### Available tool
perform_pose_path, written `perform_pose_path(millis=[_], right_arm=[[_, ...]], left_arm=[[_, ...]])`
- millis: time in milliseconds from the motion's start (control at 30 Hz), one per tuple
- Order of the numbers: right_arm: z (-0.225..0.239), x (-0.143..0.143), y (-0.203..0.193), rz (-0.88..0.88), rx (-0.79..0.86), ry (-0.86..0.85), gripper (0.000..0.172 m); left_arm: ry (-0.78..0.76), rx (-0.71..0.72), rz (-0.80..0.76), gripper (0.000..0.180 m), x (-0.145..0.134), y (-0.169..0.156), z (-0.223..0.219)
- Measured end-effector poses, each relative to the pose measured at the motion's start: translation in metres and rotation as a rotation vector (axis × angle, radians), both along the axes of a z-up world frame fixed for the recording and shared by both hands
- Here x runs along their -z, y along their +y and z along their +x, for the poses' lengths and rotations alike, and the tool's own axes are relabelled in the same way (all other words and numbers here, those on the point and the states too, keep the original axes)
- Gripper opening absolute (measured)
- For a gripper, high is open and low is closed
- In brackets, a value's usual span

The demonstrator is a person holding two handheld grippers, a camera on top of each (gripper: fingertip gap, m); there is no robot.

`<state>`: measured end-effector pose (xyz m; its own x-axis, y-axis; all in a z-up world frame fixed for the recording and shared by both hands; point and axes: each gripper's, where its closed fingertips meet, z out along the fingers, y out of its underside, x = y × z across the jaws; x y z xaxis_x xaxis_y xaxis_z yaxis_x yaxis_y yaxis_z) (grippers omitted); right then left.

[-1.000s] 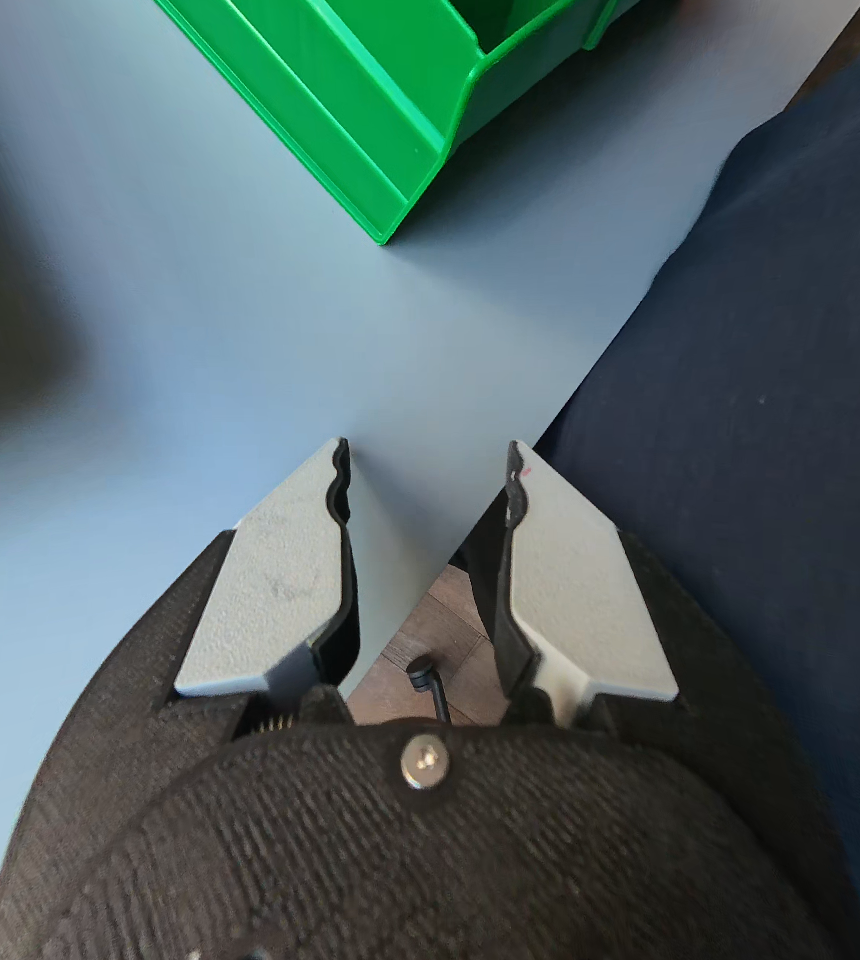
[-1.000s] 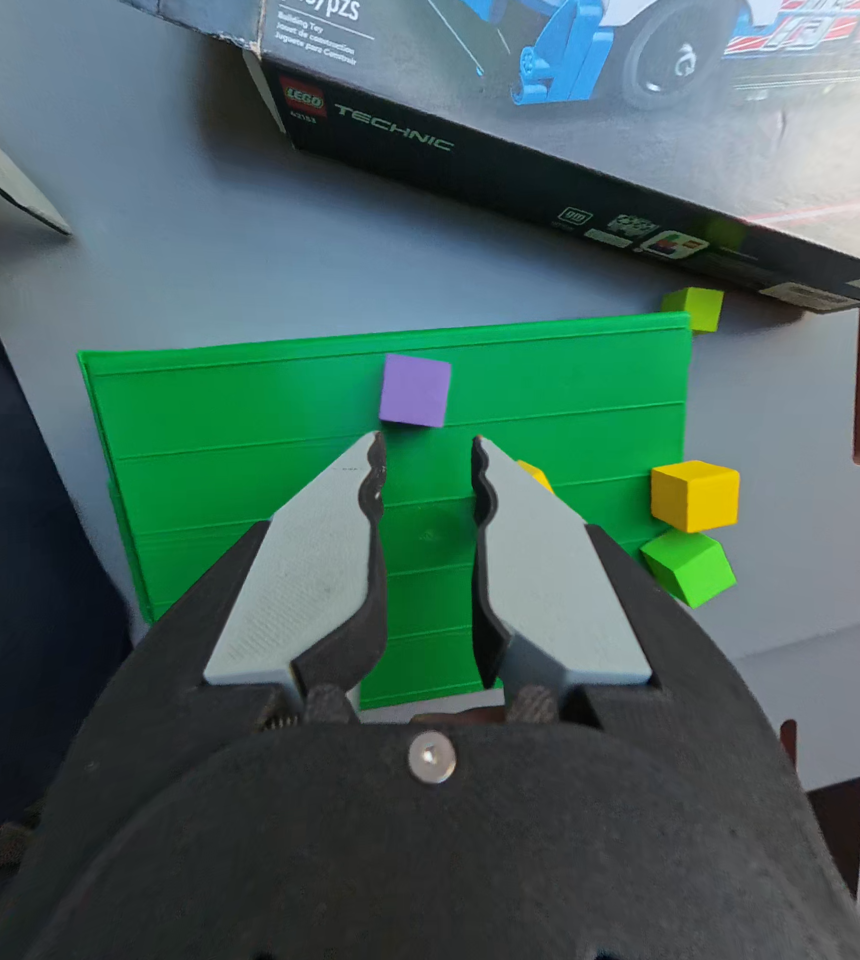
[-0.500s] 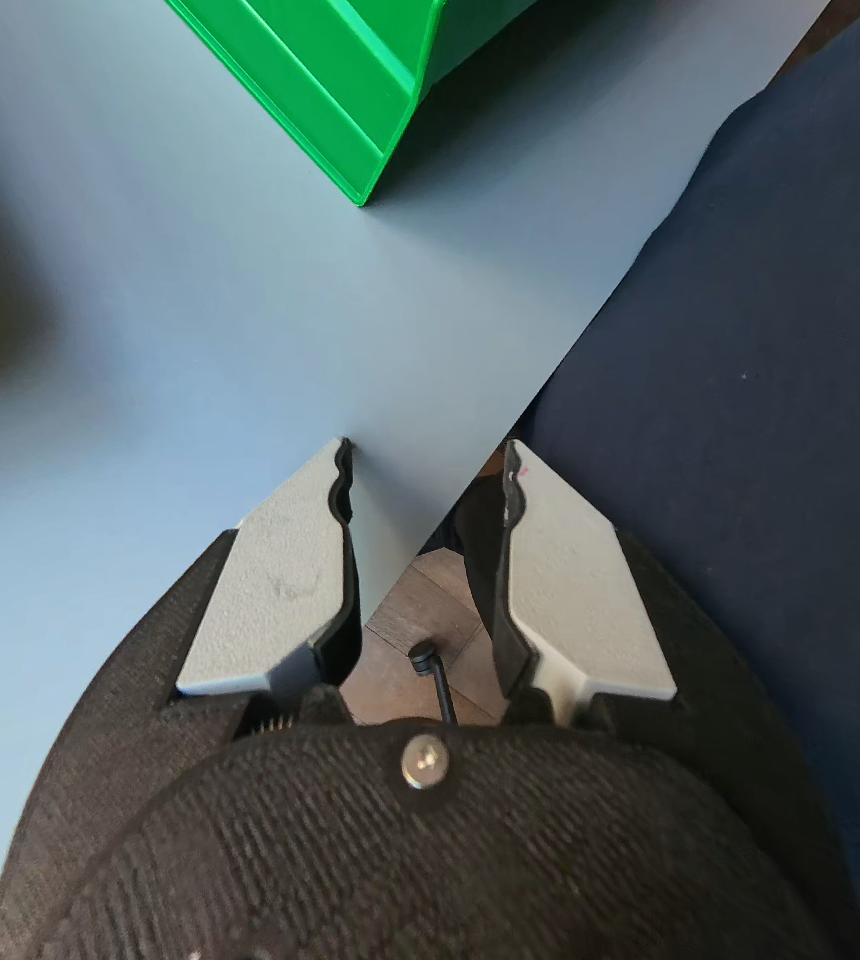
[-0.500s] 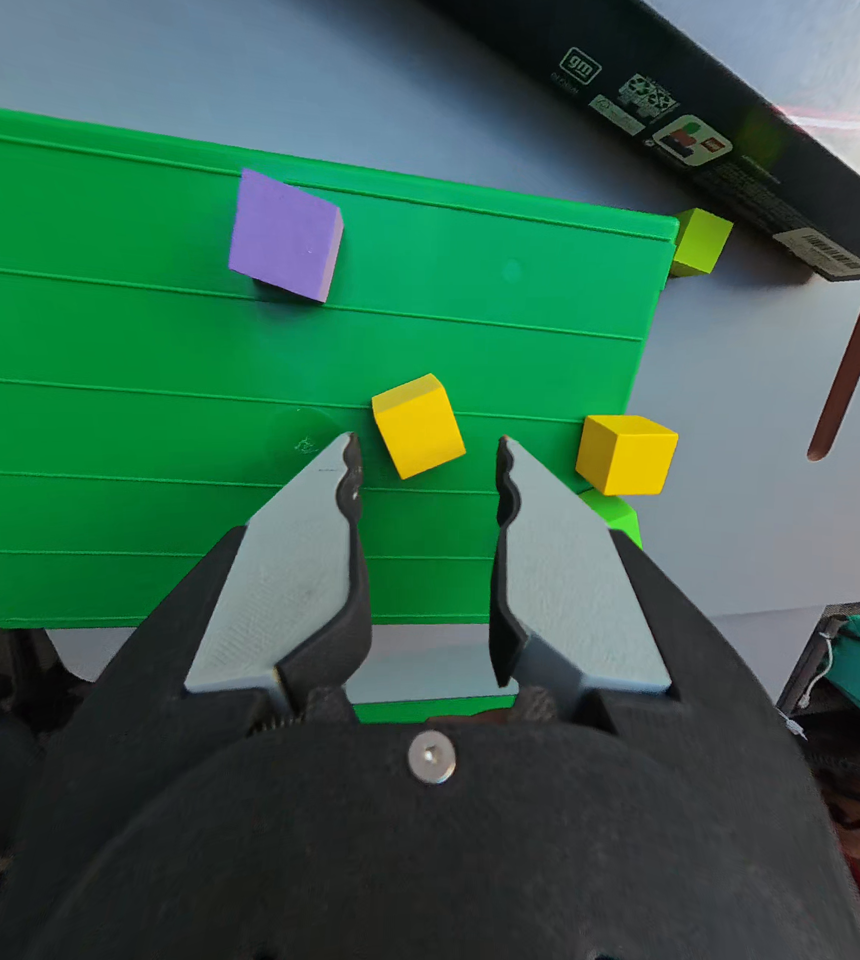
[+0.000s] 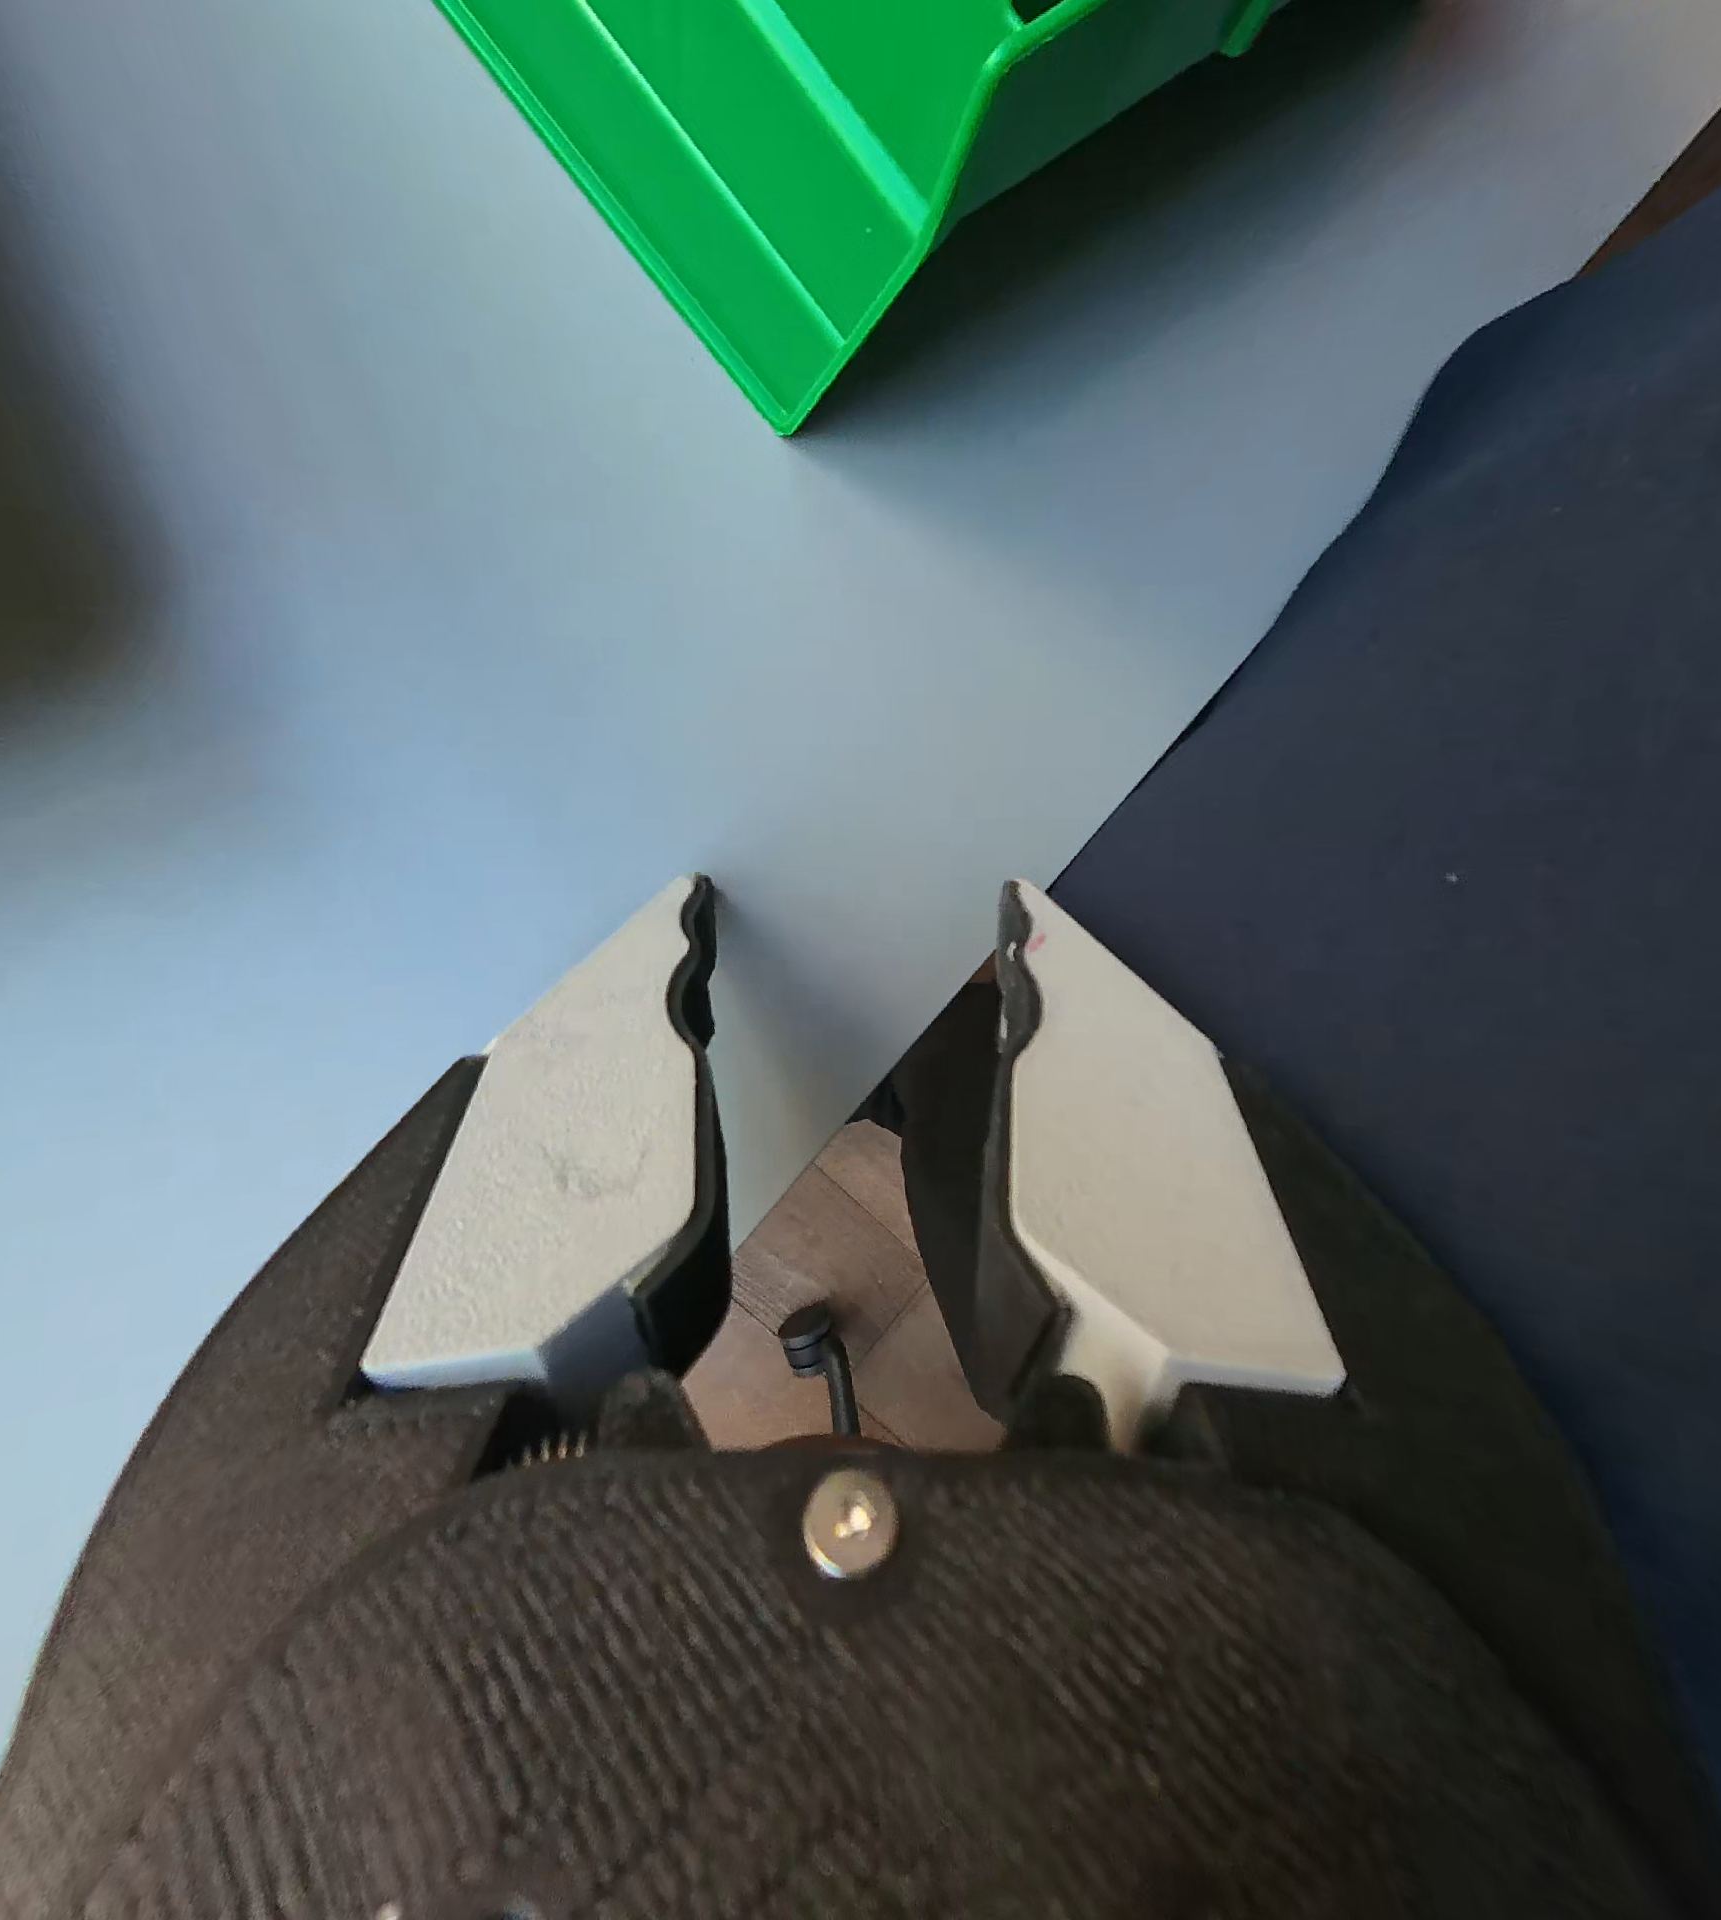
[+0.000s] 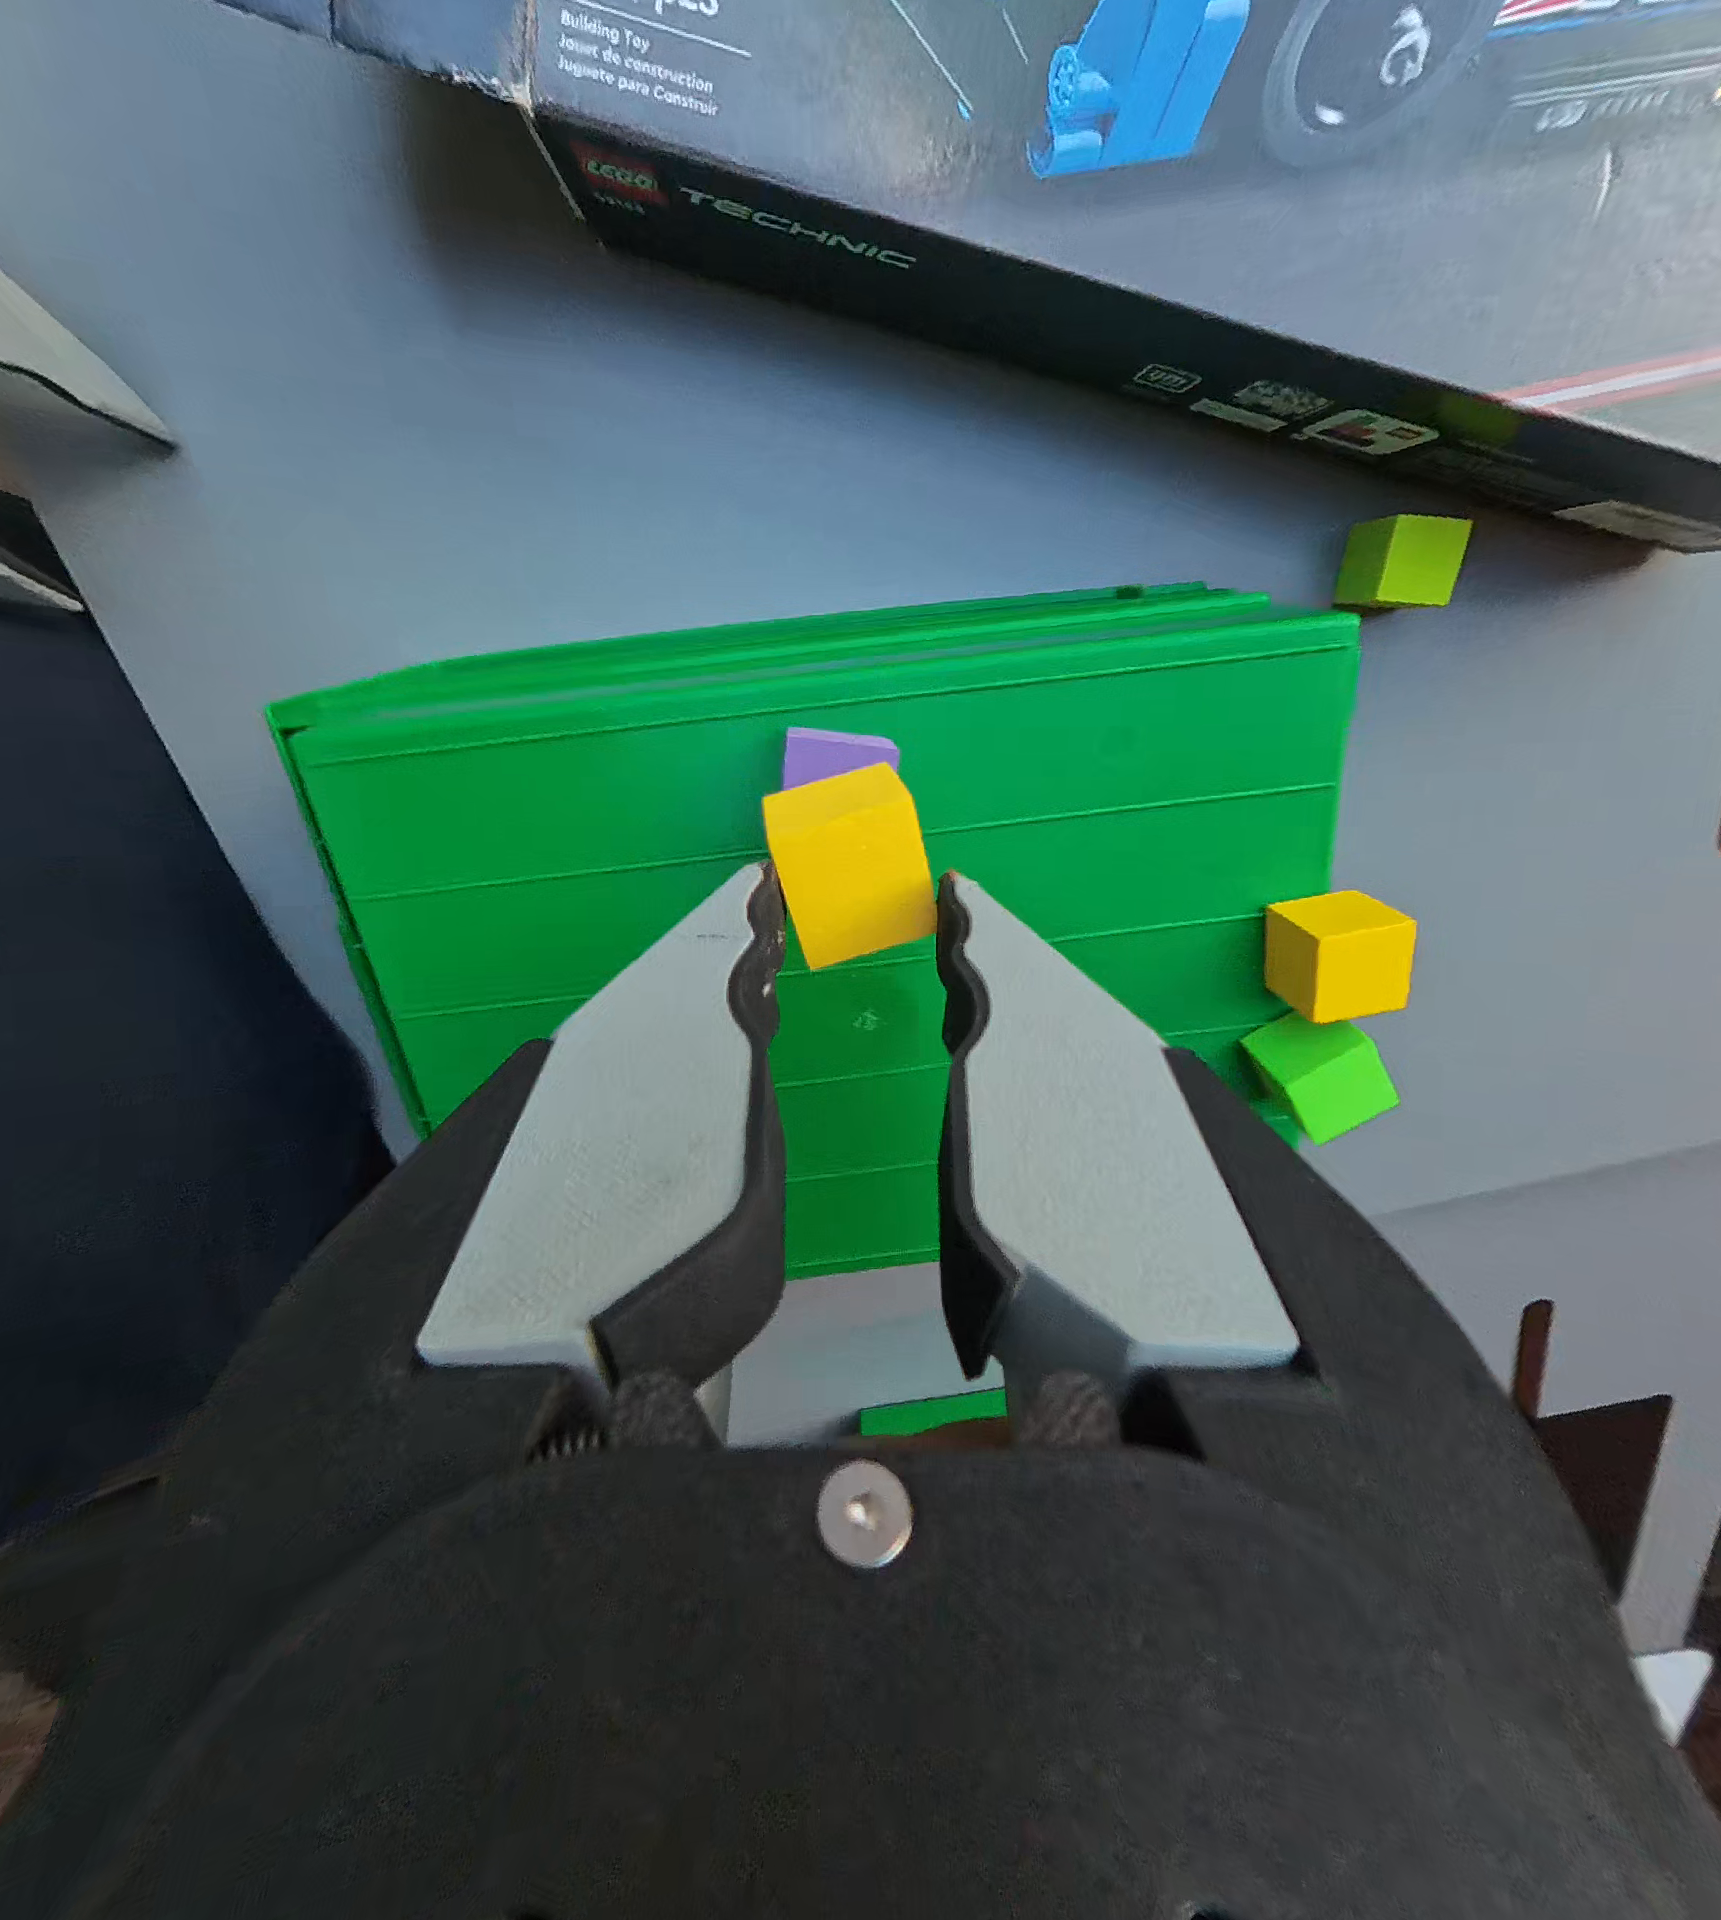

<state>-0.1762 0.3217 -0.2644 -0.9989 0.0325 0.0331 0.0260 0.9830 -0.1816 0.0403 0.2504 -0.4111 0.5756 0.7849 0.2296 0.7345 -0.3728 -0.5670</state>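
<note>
Above the green bin (image 6: 835,883), the right gripper (image 6: 856,899) clamps a tilted yellow cube (image 6: 848,868) at its fingertips only; it may slip. The left gripper (image 5: 856,904) stands apart, empty, over the table (image 5: 420,623).

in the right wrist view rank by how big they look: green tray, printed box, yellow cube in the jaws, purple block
1. printed box, though cut off by the frame
2. green tray
3. yellow cube gripped at the right gripper fingertips; nearer the camera, so it looks inflated
4. purple block, mostly hidden behind the cube, true size unsure
</note>
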Motion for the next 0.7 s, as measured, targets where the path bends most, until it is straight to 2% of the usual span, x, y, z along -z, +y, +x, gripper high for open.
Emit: perform_pose_path(millis=[200, 400, 533, 700], right_arm=[[0.001, 0.017, -0.003, 0.013, 0.135, -0.023, 0.027], [0.004, 0.027, -0.004, -0.01, 0.179, -0.046, 0.029], [0.002, 0.039, 0.001, 0.0, 0.185, -0.023, 0.04], [0.004, 0.048, 0.004, 0.012, 0.143, -0.011, 0.028]], left_arm=[[0.004, 0.028, -0.006, 0.051, 0.0, 0.0, -0.002], [0.007, 0.021, 0.011, 0.049, 0.0, -0.002, -0.003], [0.011, 0.025, 0.012, 0.049, 0.0, -0.002, -0.003], [0.009, 0.024, 0.016, 0.048, 0.0, -0.002, -0.003]])
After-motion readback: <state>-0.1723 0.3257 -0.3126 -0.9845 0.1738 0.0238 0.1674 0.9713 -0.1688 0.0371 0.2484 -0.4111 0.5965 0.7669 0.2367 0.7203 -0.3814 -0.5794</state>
